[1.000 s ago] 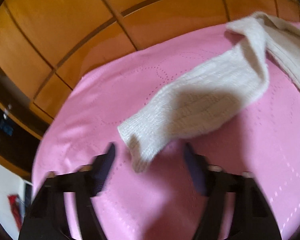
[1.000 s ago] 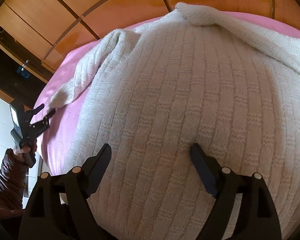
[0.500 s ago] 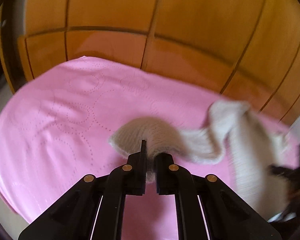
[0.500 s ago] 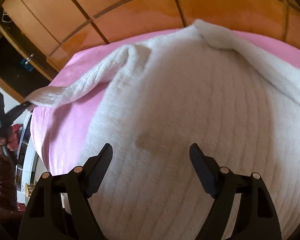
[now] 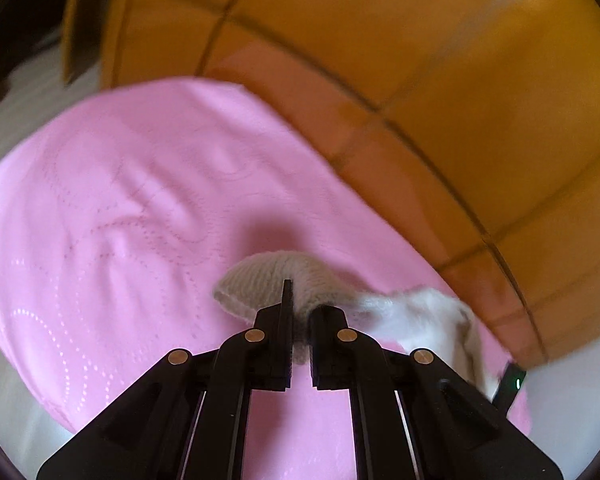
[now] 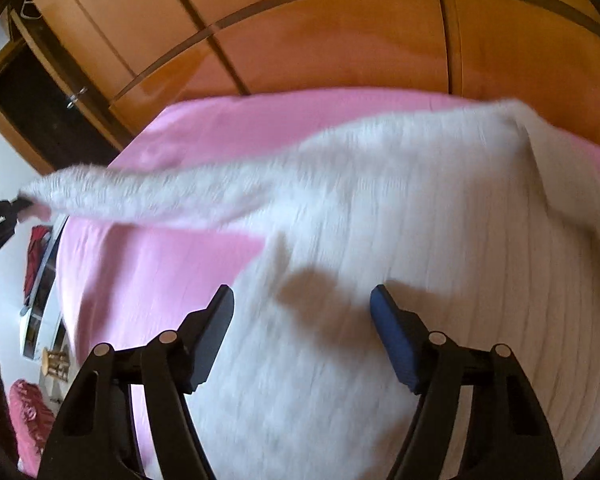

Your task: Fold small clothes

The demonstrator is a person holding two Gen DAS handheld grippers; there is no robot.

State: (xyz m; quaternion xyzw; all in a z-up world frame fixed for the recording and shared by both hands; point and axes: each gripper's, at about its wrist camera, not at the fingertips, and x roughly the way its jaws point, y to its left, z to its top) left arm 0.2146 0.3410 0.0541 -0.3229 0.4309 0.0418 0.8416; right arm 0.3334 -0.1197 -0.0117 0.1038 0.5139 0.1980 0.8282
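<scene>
A cream knitted sweater (image 6: 420,240) lies spread on a pink bed cover (image 6: 148,280). Its left sleeve (image 6: 160,196) stretches out to the left, lifted off the cover. My left gripper (image 5: 298,312) is shut on the sleeve cuff (image 5: 260,284), which bulges above the fingertips; the same gripper (image 6: 18,206) shows at the far left edge of the right wrist view, holding the sleeve's end. My right gripper (image 6: 302,308) hovers over the sweater's body near its left side, jaws closing but still wide apart, with knit below them and nothing pressed between the pads.
An orange wooden wardrobe (image 6: 340,40) stands behind the bed. The bed's left edge (image 6: 64,280) drops to a floor with a red item (image 6: 28,412) and small objects. In the left wrist view the pink cover (image 5: 120,220) spreads wide to the left.
My left gripper closed on the sleeve cuff, then rose and rolled, pulling the sleeve out straight to the left. The right gripper slid across the sweater towards its left side, its jaws narrowing a little.
</scene>
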